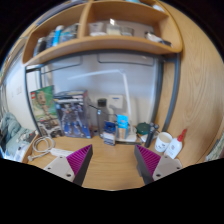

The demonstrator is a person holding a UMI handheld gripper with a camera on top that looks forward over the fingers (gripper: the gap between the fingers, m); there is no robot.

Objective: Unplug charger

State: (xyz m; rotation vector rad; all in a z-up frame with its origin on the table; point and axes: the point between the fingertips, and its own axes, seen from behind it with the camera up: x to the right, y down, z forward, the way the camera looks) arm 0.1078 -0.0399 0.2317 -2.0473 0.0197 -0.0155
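Observation:
My gripper [113,163] is open, its two magenta pads [80,160] spread wide with only bare wooden desk [112,165] between them. Well beyond the fingers, on the white back wall, a small white block sits at a wall socket [115,102]; it may be the charger, but I cannot tell. A coil of white cable [40,148] lies on the desk to the left of the left finger. Nothing is held.
A small blue-lit device [122,123] and a blue can [109,129] stand at the back of the desk. Robot figures [72,115] stand left of them. White bottles and a mug [165,144] stand by the right finger. A wooden shelf [100,40] hangs overhead.

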